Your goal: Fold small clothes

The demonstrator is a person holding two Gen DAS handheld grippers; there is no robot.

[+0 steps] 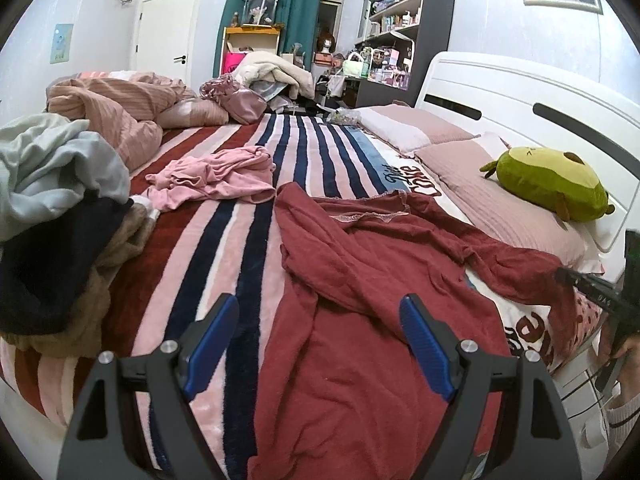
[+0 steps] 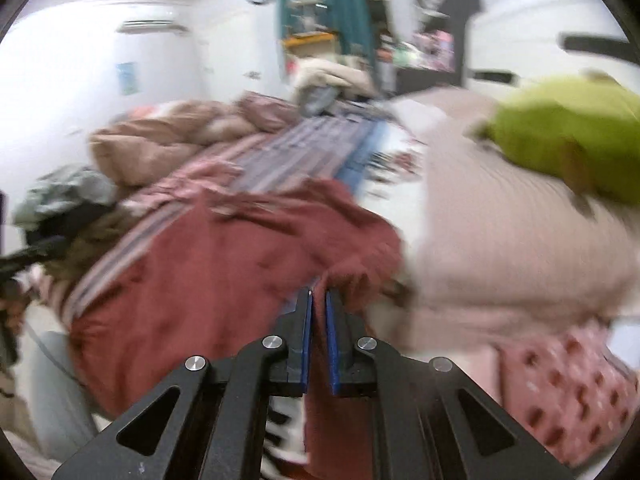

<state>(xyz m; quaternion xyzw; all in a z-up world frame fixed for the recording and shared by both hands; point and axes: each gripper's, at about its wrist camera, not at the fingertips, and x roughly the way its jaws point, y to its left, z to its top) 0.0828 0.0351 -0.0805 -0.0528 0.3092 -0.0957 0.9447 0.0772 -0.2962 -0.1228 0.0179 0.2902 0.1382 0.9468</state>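
A dark red garment [image 1: 360, 280] lies rumpled across the striped blanket [image 1: 224, 248] on the bed. My left gripper [image 1: 318, 302] hangs open just above the garment's near part, with nothing between its blue pads. At the right edge of the left wrist view, my right gripper [image 1: 568, 274] pinches a sleeve end of that garment. The right wrist view is blurred. In it my right gripper [image 2: 320, 293] is shut, with the red garment [image 2: 200, 280] caught between its pads. A crumpled pink garment [image 1: 216, 180] lies farther back on the blanket.
A pile of grey, dark and tan clothes [image 1: 48, 200] sits at the left edge of the bed. Pink pillows [image 1: 500, 196] and a green plush toy [image 1: 548, 180] lie by the white headboard [image 1: 520, 92]. A bunched duvet [image 1: 112, 108] is at the far left. A hand [image 1: 624, 352] shows at the right.
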